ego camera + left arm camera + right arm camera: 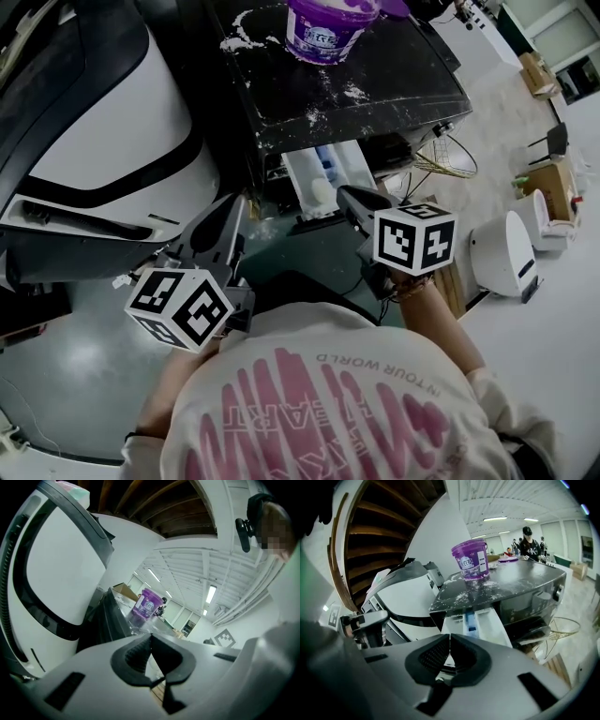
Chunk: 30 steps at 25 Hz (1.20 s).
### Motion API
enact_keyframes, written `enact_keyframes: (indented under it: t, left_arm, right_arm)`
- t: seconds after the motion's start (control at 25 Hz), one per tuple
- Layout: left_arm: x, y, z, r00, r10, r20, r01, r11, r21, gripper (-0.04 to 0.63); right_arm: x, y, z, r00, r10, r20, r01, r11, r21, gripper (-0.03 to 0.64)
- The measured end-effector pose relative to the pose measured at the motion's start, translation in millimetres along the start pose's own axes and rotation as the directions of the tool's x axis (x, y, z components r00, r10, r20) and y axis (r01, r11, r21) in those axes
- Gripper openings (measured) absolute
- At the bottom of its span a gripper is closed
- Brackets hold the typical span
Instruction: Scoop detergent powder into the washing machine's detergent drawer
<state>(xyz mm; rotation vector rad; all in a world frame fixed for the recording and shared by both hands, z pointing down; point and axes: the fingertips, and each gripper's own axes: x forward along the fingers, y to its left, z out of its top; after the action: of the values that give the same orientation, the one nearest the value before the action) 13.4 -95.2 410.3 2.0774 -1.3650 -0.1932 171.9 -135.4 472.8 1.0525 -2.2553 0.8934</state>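
The purple detergent tub point(330, 26) stands on the black machine top point(384, 84), with white powder spilled around it. Below it the white detergent drawer point(330, 176) is pulled out; it has a blue insert and a white heap of powder inside. My left gripper point(228, 214) hangs left of the drawer, shut and empty, its tips pointing towards the tub point(146, 603). My right gripper point(349, 198) sits just right of the drawer's front, also shut with nothing seen between its pads. In the right gripper view the jaws point(450, 637) meet in front of the drawer point(480, 620) and tub point(470, 560).
A large white and black open door point(103, 122) fills the left. A yellow wire basket point(448, 155), a white round appliance point(502, 251) and cardboard boxes point(536, 70) are on the floor to the right. People point(529, 543) stand far back.
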Motion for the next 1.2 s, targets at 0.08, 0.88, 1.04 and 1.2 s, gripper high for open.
enact_keyframes:
  t: [0.08, 0.88, 1.04, 1.2]
  left_arm:
    - [-0.5, 0.9, 1.3, 1.000, 0.001, 0.006, -0.001, 1.000, -0.001, 0.002]
    - [-4.6, 4.9, -5.2, 1.000, -0.002, 0.009, 0.003, 1.000, -0.029, 0.002]
    - [-8.1, 5.3, -7.1, 1.000, 0.001, 0.010, -0.001, 1.000, -0.030, 0.002]
    - [-14.9, 6.7, -8.5, 1.000, 0.015, 0.014, -0.015, 0.999, -0.032, 0.002]
  right_arm:
    - [1.0, 1.5, -0.7, 1.000, -0.009, -0.013, 0.008, 0.999, -0.040, 0.003]
    - [16.8, 25.9, -19.7, 0.976, -0.166, -0.140, 0.057, 0.818, -0.572, 0.003]
    - [18.9, 29.9, -23.6, 0.970, -0.188, -0.154, 0.050, 0.772, -0.634, 0.003]
    - [18.5, 33.2, -23.4, 0.965, -0.219, -0.145, 0.051, 0.697, -0.716, 0.003]
